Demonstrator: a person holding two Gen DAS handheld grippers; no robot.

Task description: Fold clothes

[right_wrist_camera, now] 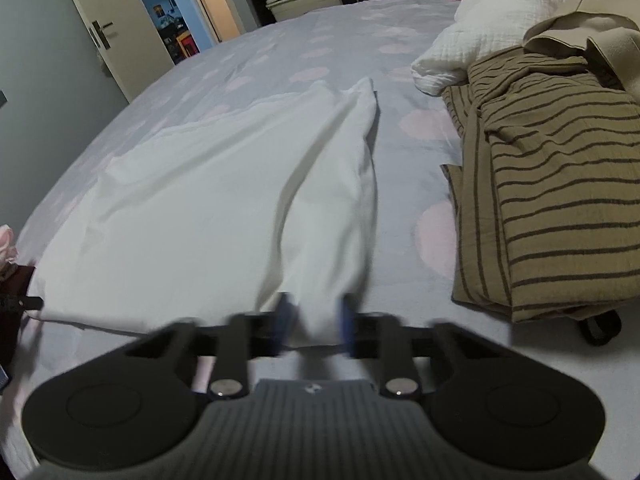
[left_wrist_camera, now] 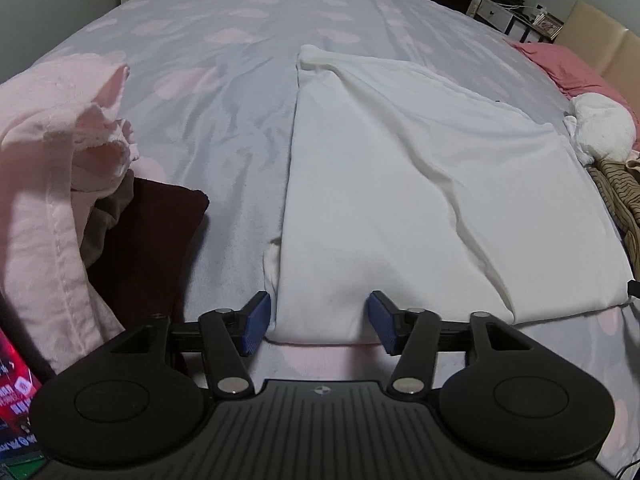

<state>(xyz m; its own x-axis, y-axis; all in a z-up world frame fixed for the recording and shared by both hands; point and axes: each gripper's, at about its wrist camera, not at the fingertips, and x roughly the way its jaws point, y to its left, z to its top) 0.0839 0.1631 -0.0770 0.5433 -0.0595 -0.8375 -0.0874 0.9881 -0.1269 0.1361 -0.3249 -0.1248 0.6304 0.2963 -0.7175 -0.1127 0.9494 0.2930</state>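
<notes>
Left wrist view is looking straight down the bed (left_wrist_camera: 224,128), and the white garment (left_wrist_camera: 400,184) is lying flat across the grey, pink-spotted cover, folded lengthwise with a straight left edge. The left gripper (left_wrist_camera: 319,322) is sitting wide open at the near hem, its blue pads (left_wrist_camera: 256,324) parted on either side of the cloth's corner and not pinching it. This view alone is showing the pile on the left: a pink garment (left_wrist_camera: 52,184) draping over a dark maroon one (left_wrist_camera: 156,236).

Right wrist view is giving us the other end of the hem, and it is blurry near the camera. The right gripper (right_wrist_camera: 316,326) is straddling a gathered bunch of the white garment (right_wrist_camera: 208,200), the cloth running between its blue fingers (right_wrist_camera: 347,326); the gap is narrow, but whether the pads are really clamping the fabric I cannot tell through the blur. Only this side is showing the brown striped garment (right_wrist_camera: 560,184) lying just beside the white one, a white crinkled cloth (right_wrist_camera: 488,36) behind it, and the open door (right_wrist_camera: 116,28) far off.
</notes>
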